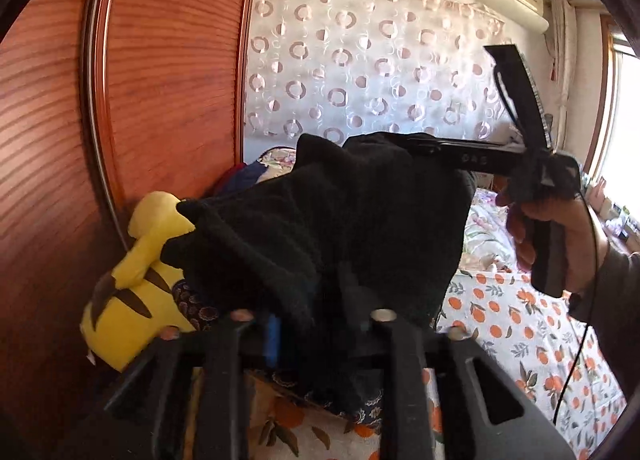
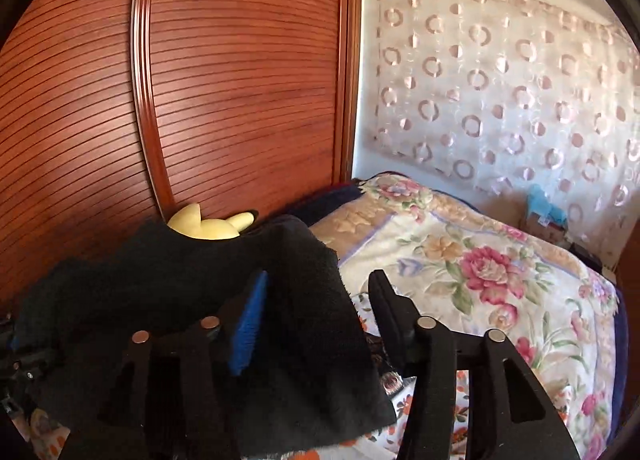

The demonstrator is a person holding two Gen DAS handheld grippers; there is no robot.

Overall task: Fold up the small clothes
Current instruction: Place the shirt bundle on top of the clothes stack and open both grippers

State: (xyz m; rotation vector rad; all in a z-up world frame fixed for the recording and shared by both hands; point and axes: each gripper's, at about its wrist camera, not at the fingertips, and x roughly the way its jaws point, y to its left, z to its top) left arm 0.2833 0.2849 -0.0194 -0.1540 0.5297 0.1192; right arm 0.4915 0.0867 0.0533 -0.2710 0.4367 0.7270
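You held both claws spread, the right claw and left claw, letting the black garment drape over them above the bed.

Black fleece garment draped over left gripper, jaws hidden; yellow plush toy lodged against wooden wardrobe; right gripper held beyond.

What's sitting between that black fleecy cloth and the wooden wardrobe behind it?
A yellow plush toy lies between the black cloth and the wardrobe door. The left wrist view shows it best.
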